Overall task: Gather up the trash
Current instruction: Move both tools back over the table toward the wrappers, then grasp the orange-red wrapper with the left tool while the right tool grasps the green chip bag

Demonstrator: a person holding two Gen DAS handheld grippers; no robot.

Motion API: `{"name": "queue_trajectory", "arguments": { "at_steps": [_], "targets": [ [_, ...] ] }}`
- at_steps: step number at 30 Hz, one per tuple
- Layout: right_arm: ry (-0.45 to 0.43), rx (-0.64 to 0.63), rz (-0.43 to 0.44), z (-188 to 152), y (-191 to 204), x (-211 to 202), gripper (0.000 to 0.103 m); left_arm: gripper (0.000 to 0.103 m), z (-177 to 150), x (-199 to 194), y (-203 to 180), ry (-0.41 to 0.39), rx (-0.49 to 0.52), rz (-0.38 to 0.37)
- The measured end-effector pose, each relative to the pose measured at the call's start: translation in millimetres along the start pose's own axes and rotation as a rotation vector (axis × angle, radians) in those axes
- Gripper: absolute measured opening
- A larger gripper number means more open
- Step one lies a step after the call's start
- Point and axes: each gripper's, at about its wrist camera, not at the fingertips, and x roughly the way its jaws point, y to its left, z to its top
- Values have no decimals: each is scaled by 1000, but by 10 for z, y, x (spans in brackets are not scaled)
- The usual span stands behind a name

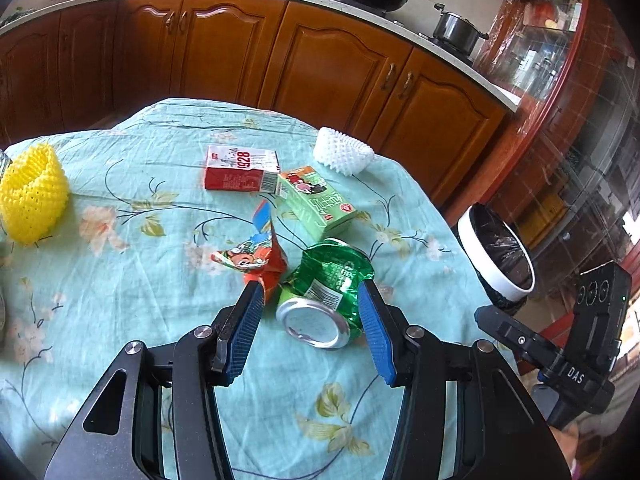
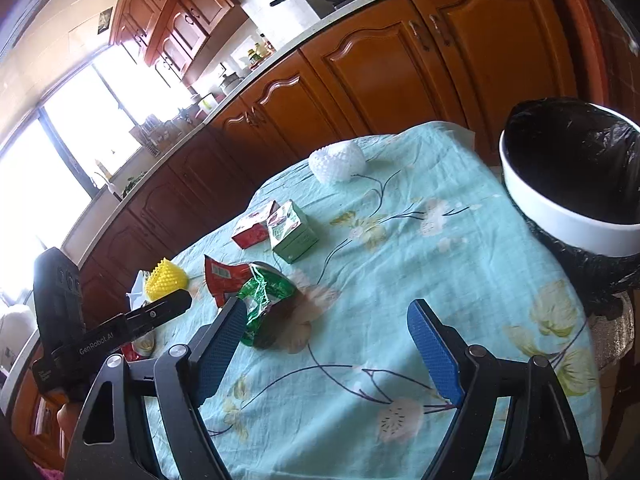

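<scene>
A crushed green can (image 1: 326, 292) lies on the table between the open fingers of my left gripper (image 1: 312, 300); the right finger touches or nearly touches its side. It also shows in the right wrist view (image 2: 266, 300). A red crumpled wrapper (image 1: 256, 258) lies just left of it. A green carton (image 1: 320, 202) and a red carton (image 1: 240, 170) lie farther back. My right gripper (image 2: 326, 322) is open and empty above the cloth, right of the can. A white bin with a black liner (image 2: 576, 184) stands at the table's right edge.
A yellow foam net (image 1: 32, 196) sits at the left and a white foam net (image 1: 344, 152) at the back of the floral blue tablecloth (image 1: 120, 280). Wooden kitchen cabinets (image 1: 328, 64) stand behind the table. The bin also shows in the left wrist view (image 1: 496, 256).
</scene>
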Motion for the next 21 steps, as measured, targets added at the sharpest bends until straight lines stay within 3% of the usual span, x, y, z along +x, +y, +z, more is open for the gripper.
{"name": "queue_trajectory", "arguments": {
  "at_steps": [7, 17, 21],
  "targets": [
    [59, -23, 40, -108, 227, 234, 84, 49, 34, 56, 214, 14, -40, 7],
    [110, 24, 113, -95, 319, 538, 83, 49, 246, 245, 236, 33, -8, 13],
    [132, 72, 132, -78, 281, 688, 75, 49, 336, 389, 281, 51, -4, 27]
  ]
}}
